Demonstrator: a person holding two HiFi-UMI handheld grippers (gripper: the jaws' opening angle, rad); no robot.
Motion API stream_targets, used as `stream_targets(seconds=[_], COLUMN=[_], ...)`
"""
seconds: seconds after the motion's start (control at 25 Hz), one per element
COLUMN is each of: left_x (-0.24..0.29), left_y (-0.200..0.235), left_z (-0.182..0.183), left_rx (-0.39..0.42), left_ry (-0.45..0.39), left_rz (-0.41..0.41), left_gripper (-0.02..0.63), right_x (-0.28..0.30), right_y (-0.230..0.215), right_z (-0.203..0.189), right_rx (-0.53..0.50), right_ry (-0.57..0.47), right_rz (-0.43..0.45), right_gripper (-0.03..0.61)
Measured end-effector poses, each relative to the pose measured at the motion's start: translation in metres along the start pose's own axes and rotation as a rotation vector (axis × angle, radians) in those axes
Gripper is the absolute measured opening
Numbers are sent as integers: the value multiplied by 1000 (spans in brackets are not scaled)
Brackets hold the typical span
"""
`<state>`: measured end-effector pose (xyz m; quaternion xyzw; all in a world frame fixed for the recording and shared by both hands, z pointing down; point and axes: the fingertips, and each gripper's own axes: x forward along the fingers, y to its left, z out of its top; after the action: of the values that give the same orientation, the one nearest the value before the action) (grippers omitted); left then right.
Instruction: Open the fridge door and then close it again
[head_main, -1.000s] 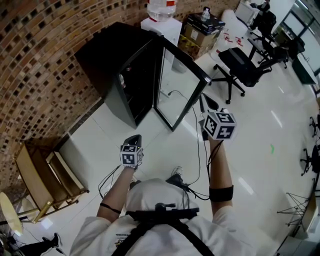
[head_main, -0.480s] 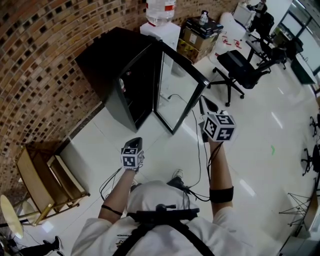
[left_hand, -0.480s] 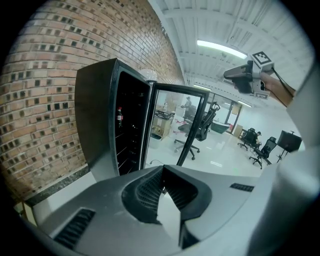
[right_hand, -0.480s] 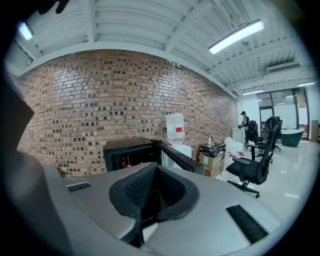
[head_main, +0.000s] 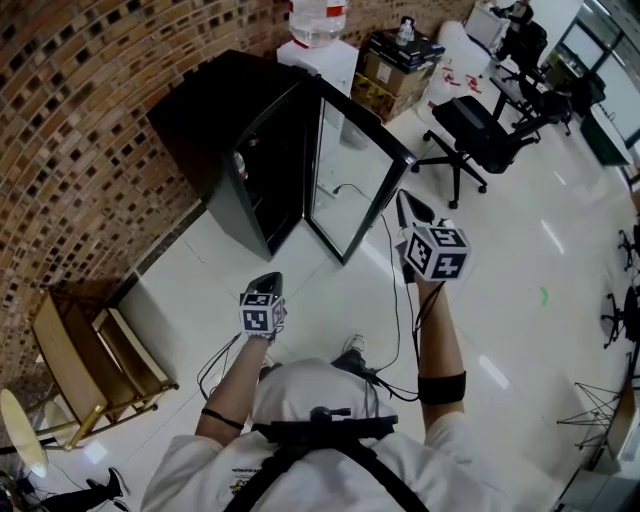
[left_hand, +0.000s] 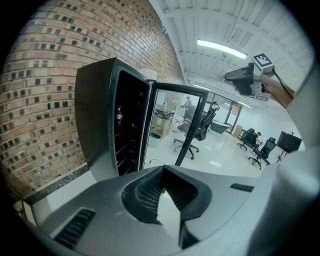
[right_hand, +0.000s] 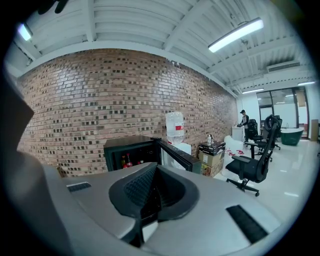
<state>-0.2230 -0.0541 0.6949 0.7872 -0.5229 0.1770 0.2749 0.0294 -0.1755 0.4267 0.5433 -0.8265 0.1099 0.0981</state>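
Note:
The black fridge (head_main: 205, 115) stands against the brick wall. Its glass door (head_main: 355, 175) swings wide open toward me, and bottles show inside. My left gripper (head_main: 267, 279) hovers low in front of the fridge, shut and empty, well short of it. My right gripper (head_main: 403, 197) is held higher, close to the door's free edge but apart from it, shut on nothing. The left gripper view shows the fridge (left_hand: 97, 120), the door (left_hand: 172, 125), the left gripper's shut tips (left_hand: 165, 192) and the right gripper (left_hand: 236, 78). The right gripper view looks over its shut tips (right_hand: 150, 200) at the fridge (right_hand: 127, 150).
A water dispenser (head_main: 320, 35) and stacked boxes (head_main: 400, 60) stand right of the fridge. A black office chair (head_main: 480, 135) is beyond the door. A wooden chair (head_main: 85, 355) sits at lower left. A cable (head_main: 395, 290) trails over the white floor.

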Motion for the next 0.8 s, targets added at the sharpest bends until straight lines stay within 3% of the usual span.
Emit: stream_targets(seconds=[0.8], left_x=[8], left_y=[-18], left_z=[-1], left_rx=[8], left_ry=[0], left_rz=[-25], left_gripper=[0], right_x=[-1], right_y=[-22], right_z=[-12], right_rx=[7], right_ry=[25], right_rz=[-5], right_gripper=[18])
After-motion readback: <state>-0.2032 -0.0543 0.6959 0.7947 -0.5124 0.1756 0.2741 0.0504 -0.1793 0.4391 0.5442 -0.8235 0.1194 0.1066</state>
